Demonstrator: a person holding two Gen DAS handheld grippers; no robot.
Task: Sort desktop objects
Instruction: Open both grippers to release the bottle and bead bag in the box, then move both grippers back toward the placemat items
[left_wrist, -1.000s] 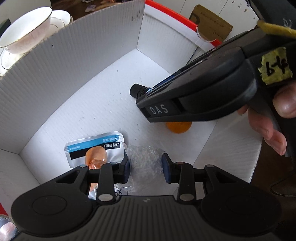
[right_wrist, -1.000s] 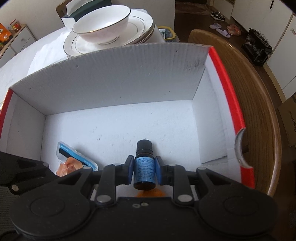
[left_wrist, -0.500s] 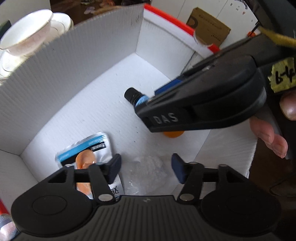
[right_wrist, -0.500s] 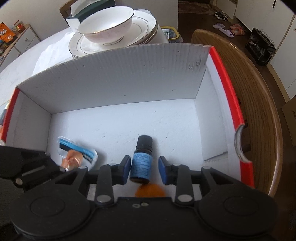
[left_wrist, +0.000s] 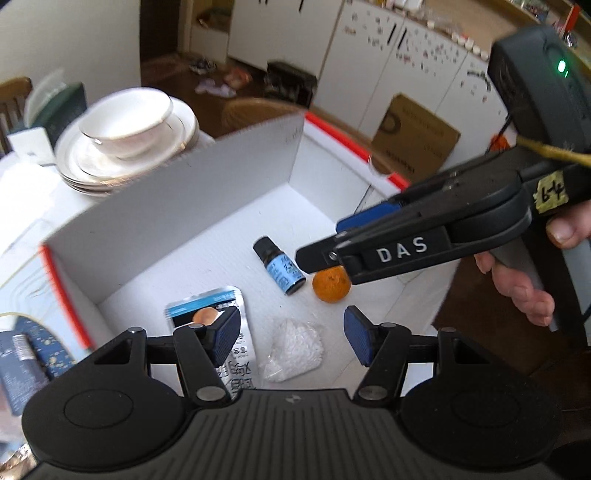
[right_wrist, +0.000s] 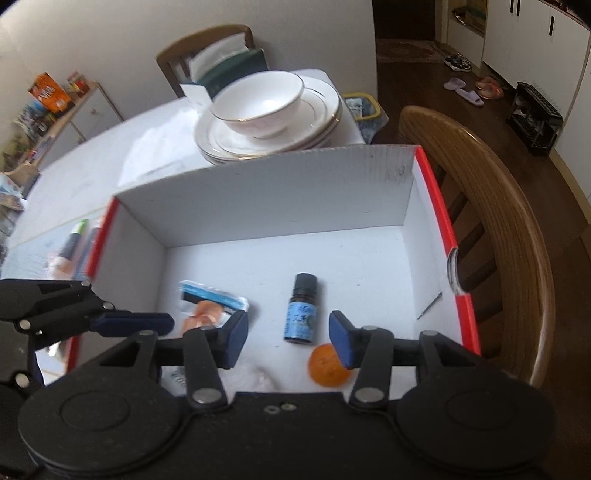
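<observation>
The box (right_wrist: 280, 195) is open at the top; its tall rear wall blocks any level approach from the upper part of the frame. Floor space toward the rear wall and the right wall is free. Obstacles lie in the lower half of the floor: bottle (right_wrist: 302, 309), orange (right_wrist: 327, 365), sachet (right_wrist: 210, 308), white bag (left_wrist: 293, 349). In the left wrist view the right gripper (left_wrist: 334, 242) overhangs the orange at right centre.

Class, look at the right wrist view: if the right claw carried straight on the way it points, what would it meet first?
Most likely the small dark bottle with the blue label, lying on the floor of the white box between the open right claw fingers' line. Depth is hard to judge; the orange fruit lies close by.
</observation>
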